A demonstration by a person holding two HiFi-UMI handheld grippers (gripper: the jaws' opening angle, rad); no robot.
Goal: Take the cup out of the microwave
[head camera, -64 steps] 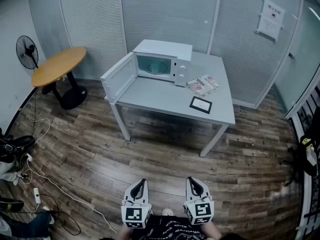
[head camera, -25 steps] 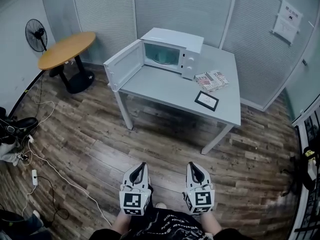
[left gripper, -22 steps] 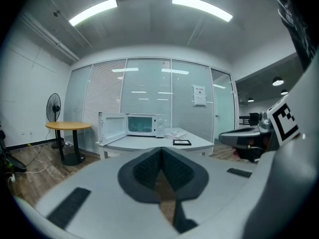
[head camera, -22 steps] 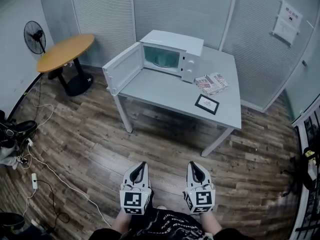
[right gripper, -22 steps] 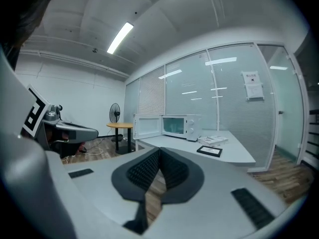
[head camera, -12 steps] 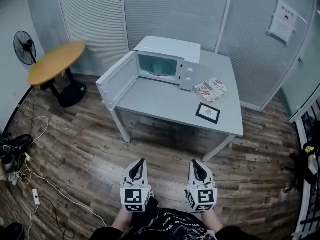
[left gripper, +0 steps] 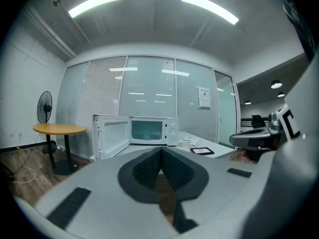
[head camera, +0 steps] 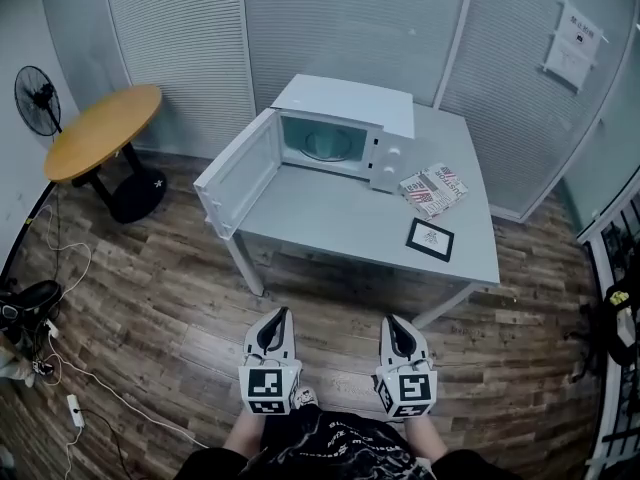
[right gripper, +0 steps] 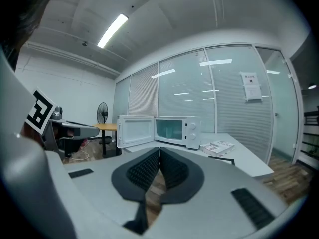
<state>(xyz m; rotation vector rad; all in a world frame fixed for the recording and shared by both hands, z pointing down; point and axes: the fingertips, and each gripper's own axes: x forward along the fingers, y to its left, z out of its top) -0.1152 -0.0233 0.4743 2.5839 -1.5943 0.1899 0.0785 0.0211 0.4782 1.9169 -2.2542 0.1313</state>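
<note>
A white microwave oven (head camera: 345, 108) stands at the back left of a pale grey rectangular table (head camera: 330, 218). Its door (head camera: 238, 173) is swung wide open to the left and juts past the table's edge. In the oven's cavity sits a pale round shape (head camera: 325, 146), seemingly the cup, though it is too small to make out further. Just right of the oven lies a red-and-white printed booklet (head camera: 433, 188). Nearer the table's front edge lies a flat black-framed card (head camera: 430, 239), apart from the booklet. The person stands on the brown wood-plank floor (head camera: 150, 298), well apart from the table, and holds both tools low in front of the body, side by side and pointing towards the table. The left gripper (head camera: 279, 314) has its dark ribbed jaws pressed together with nothing between them, as its own view shows (left gripper: 160, 149). The right gripper (head camera: 391, 321) is likewise closed and empty (right gripper: 159, 149). To the left of the grey table stands a round wooden-topped table on a black pedestal (head camera: 95, 133), with a black standing fan (head camera: 32, 101) beside it. Loose cables (head camera: 60, 268) trail over the floor at the left. A white paper notice (head camera: 574, 31) hangs on the ribbed wall panel at the upper right.
</note>
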